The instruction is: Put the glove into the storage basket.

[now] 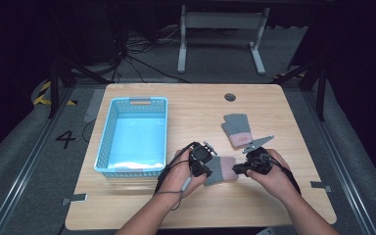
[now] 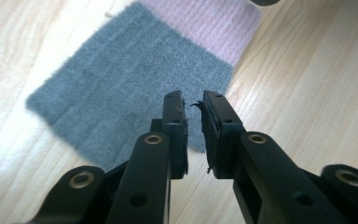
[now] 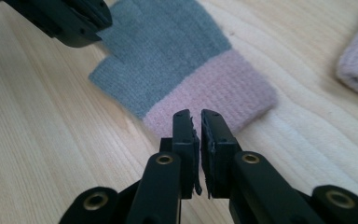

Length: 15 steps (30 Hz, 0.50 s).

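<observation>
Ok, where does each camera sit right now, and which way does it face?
High view: above the person's side, looking forward and down on the table, basket, two gloves; both forearms and tongs enter from below.
Left gripper view: on the left tongs, looking along its nearly closed jaws at the near glove's grey end.
Right gripper view: on the right tongs, facing the same glove's pink cuff.
Shared: the near glove.
</observation>
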Each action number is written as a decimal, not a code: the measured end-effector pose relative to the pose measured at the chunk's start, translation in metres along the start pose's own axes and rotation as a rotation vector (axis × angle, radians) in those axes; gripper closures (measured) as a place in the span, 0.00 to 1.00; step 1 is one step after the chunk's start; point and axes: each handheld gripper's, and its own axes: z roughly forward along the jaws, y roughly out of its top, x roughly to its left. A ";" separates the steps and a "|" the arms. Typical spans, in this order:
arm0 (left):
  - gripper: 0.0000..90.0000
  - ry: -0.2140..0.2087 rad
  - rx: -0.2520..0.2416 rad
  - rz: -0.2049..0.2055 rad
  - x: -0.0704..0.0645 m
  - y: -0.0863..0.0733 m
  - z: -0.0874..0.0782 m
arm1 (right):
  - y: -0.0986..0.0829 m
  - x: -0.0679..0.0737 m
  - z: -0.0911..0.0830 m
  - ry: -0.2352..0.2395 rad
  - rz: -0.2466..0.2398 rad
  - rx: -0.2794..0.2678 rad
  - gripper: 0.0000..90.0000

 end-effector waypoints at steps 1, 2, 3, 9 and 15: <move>0.87 -0.002 -0.001 -0.002 0.000 0.000 -0.003 | 0.000 -0.001 -0.002 -0.005 0.000 -0.007 0.94; 0.87 0.001 -0.006 -0.002 0.001 0.000 -0.006 | 0.000 -0.001 -0.004 -0.005 0.007 -0.009 0.94; 0.87 -0.004 -0.008 0.000 0.002 0.000 -0.009 | 0.000 -0.002 -0.006 -0.007 0.010 -0.015 0.93; 0.83 0.000 -0.026 -0.011 0.006 -0.003 -0.025 | -0.001 -0.007 -0.018 -0.021 0.037 -0.043 0.91; 0.80 -0.001 -0.025 -0.009 0.010 -0.006 -0.033 | -0.001 -0.011 -0.025 -0.029 0.054 -0.061 0.89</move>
